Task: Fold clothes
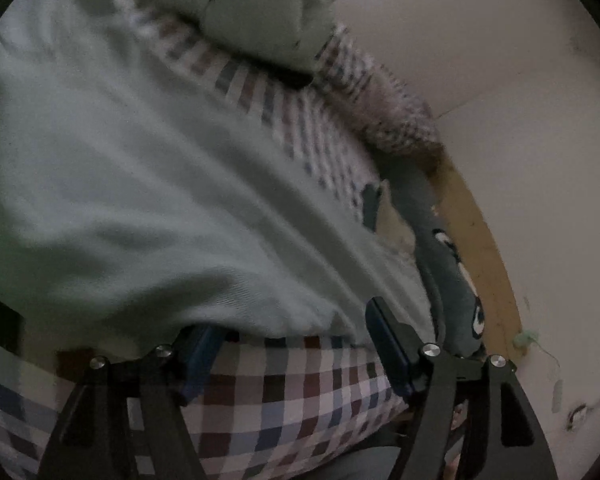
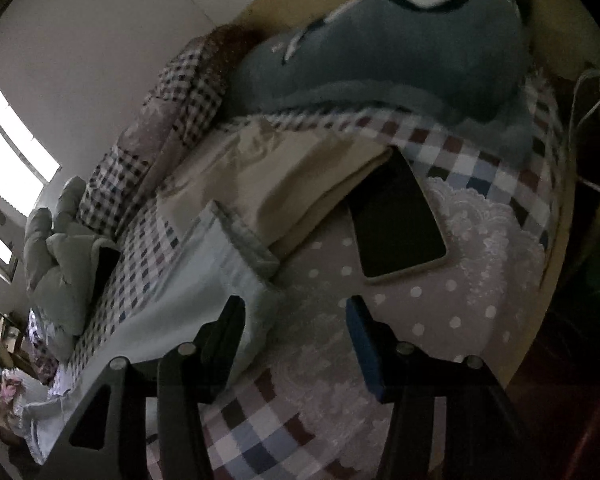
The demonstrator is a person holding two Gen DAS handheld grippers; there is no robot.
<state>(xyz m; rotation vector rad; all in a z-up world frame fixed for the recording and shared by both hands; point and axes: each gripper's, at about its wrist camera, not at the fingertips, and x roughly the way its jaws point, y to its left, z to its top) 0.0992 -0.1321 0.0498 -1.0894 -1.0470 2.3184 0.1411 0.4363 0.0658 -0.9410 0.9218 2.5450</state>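
A pale green garment (image 1: pixel 140 180) lies spread over the checked bed sheet (image 1: pixel 292 392). Its hem runs just beyond my left gripper (image 1: pixel 292 340). That gripper is open, the hem draping over the tip of its left finger and only sheet between the pads. In the right wrist view the same garment (image 2: pixel 204 276) ends in a ribbed edge near a beige folded cloth (image 2: pixel 268 176). My right gripper (image 2: pixel 296 320) is open above a pink dotted pillow (image 2: pixel 440 300). Its left finger overlaps the garment's edge, and nothing is gripped.
A dark phone (image 2: pixel 396 220) lies on the pillow just ahead of the right gripper. A grey plush toy (image 2: pixel 400 52) sits by the wooden bed frame (image 1: pixel 480 248). A puffy grey-green quilted item (image 1: pixel 260 4) lies at the far end. White cables (image 2: pixel 592 92) hang at the right.
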